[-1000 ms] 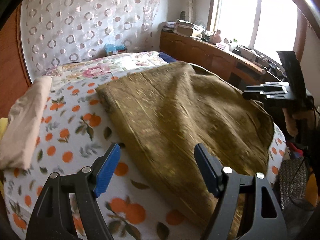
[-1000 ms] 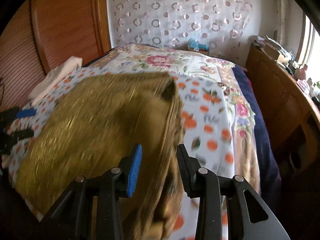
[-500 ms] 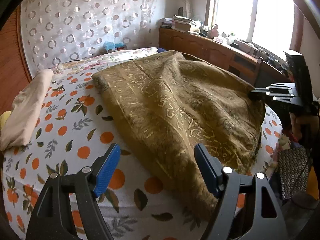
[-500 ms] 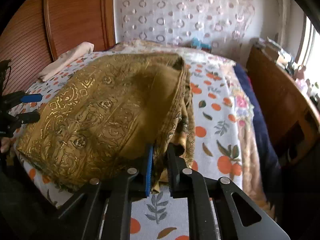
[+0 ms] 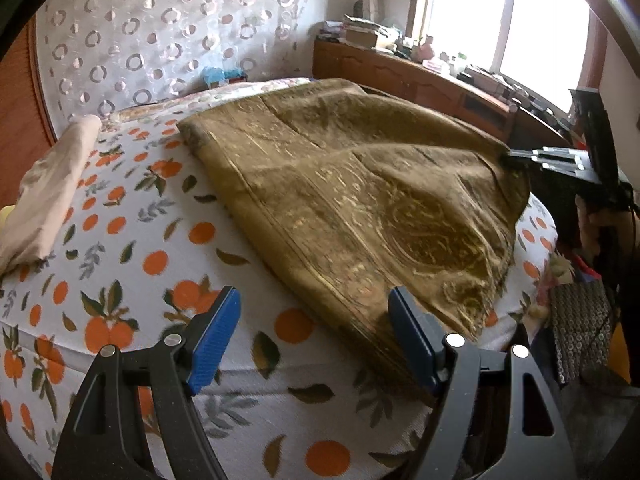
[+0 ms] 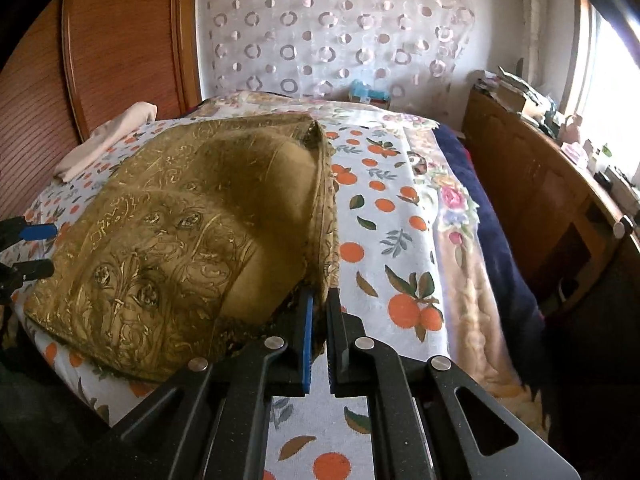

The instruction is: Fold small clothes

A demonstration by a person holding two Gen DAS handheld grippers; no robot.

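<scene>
Right claw [image 6: 318, 300] clamped on olive cloth [image 6: 180, 232]; left claw [image 5: 314, 320] wide, empty.

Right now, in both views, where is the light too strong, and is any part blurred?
Left wrist view: the window is blown out white; the golden cloth looks slightly smeared. Right wrist view: the window glares at the right edge; the cloth is sharp, with a soft shadow.

Matt gold-patterned woven cloth [image 5: 360, 184]

Olive-gold patterned cloth [image 6: 172, 236], spread on bed, one corner lifted
</scene>
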